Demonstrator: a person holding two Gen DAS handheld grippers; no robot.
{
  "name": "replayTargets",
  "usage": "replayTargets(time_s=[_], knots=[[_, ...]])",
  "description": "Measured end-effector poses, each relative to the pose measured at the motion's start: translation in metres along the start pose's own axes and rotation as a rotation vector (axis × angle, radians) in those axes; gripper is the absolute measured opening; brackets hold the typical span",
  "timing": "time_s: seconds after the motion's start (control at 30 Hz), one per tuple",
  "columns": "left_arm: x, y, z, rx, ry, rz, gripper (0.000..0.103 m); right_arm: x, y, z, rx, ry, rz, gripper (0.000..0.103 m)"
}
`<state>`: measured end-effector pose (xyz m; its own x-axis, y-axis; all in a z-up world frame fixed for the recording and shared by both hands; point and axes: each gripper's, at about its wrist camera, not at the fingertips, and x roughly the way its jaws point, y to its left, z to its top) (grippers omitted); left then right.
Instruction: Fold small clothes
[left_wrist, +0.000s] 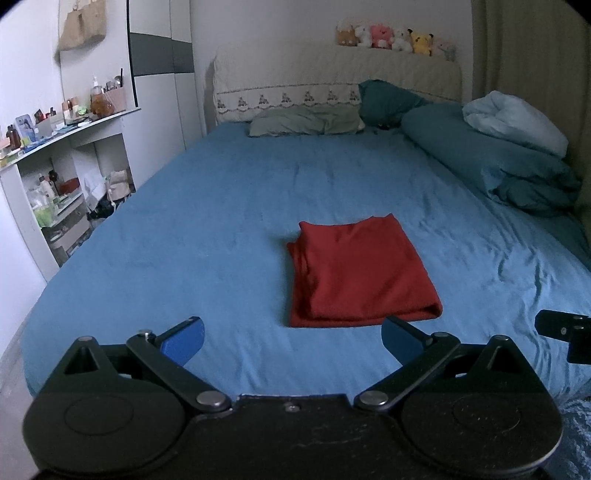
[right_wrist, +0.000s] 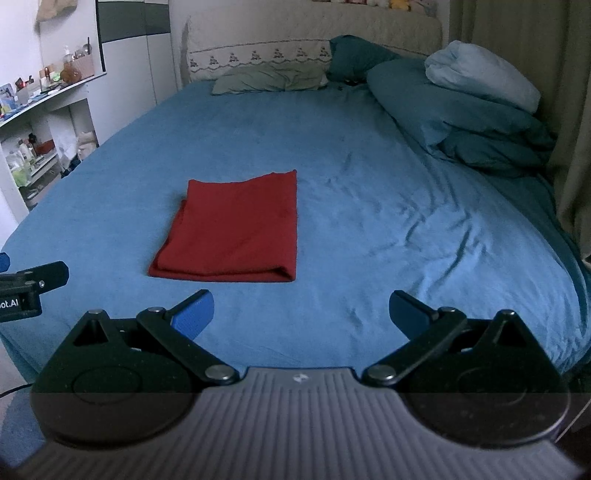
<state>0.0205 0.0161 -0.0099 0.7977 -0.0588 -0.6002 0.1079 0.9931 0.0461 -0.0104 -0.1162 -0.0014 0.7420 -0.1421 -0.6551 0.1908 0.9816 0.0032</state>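
1. The red garment (left_wrist: 360, 271) lies flat on the blue bedsheet (left_wrist: 203, 221), in the near half of the bed and a little toward the person's side. It already shows as a compact rectangle of several layers, with a rounded fold along its near edge and loose layered edges on its left side.

2. The left gripper (left_wrist: 291, 338) hovers just short of the garment's near edge, its blue pads (left_wrist: 184, 338) spread wide with nothing between them. The right gripper (right_wrist: 301, 314) sits alongside, a little to the garment's right, likewise wide apart and empty.

3. Judging from the tidy shape, the fold looks finished or nearly so. The step in hand is probably either a last halving or a release and retreat.

4. If another fold is wanted, each gripper would do well to take one near corner, pinching all layers together so the inner ones do not slide out.

5. The left side needs more care: its edges are slightly staggered, so a shallow pinch there may catch only the top layer.

6. Carrying both corners forward at the same height and pace should keep the far edges lined up.

7. The sheet is soft and wrinkled; a pad pressed too low could grab bedsheet along with the cloth.

8. Folded duvets (right_wrist: 461, 118) and pillows (right_wrist: 269, 79) lie well apart from the work.
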Motion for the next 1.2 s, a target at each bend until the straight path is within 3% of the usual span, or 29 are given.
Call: replayTargets(time_s=[1.2], knots=[[-0.009, 0.018, 0.000, 0.011, -0.025, -0.017, 0.103, 0.000, 0.013, -0.003, 0.017, 0.010, -0.005, 0.103]])
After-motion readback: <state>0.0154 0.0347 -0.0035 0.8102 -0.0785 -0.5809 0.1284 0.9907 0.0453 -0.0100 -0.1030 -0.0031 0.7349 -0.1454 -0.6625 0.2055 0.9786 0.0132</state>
